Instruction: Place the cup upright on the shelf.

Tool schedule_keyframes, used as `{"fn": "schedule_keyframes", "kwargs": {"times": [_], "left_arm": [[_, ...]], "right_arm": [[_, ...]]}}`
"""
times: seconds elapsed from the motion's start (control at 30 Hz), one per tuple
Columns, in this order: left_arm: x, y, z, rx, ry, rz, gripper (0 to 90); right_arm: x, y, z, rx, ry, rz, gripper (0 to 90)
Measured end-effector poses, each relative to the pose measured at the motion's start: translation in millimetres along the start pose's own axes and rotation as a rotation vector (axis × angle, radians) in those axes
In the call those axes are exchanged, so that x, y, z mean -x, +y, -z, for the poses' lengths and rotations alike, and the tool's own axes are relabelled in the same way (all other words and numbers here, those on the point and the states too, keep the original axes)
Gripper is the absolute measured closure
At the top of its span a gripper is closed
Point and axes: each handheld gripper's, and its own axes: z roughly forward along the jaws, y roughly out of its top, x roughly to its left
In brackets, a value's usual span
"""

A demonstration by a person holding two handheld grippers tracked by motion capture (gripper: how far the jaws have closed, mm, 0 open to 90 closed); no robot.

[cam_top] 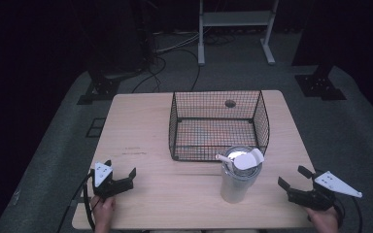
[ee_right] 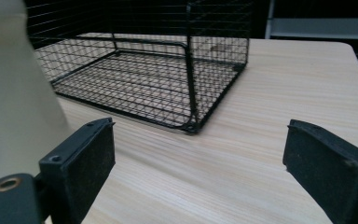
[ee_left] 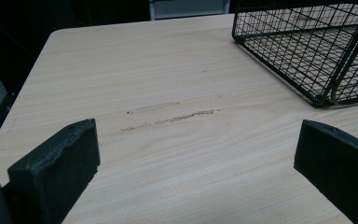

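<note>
The tumbler, lid and straw on, stands upright at lower centre of the high view, just in front of the empty wire basket, probably placed for lifting in. The right gripper at lower right and the left gripper at lower left both wait with jaws apart, holding nothing, the right nearer the tumbler.

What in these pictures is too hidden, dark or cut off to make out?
- Tumbler: high view, what is inside it is covered by its lid; right gripper view, it is a pale blur cut off by the left edge.
- Wire basket: left gripper view, cut off by the top and right edges.
- Room beyond the table: high view, too dark.
</note>
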Motion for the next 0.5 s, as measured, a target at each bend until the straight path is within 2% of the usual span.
{"fn": "schedule_keyframes", "kwargs": {"times": [0.27, 0.3, 0.33, 0.43, 0.5], "left_arm": [[0.4, -0.1, 0.0, -0.002, 0.004, -0.004, 0.0], [0.4, -0.1, 0.0, -0.002, 0.004, -0.004, 0.0], [0.9, -0.2, 0.1, -0.001, 0.003, -0.004, 0.0], [1.2, -0.3, 0.2, 0.000, 0.003, -0.004, 0.0], [1.3, -0.4, 0.5, 0.001, 0.003, -0.006, 0.0]], "right_arm": [[-12.9, 5.0, -2.7, 0.000, 0.093, 0.058, 8.4], [-12.9, 5.0, -2.7, 0.000, 0.093, 0.058, 8.4], [-17.3, 6.3, -2.5, -0.005, 0.119, 0.075, 8.4], [-21.4, 7.6, -2.2, -0.013, 0.144, 0.091, 8.4], [-25.9, 10.4, -1.7, -0.013, 0.178, 0.110, 8.4]]}}
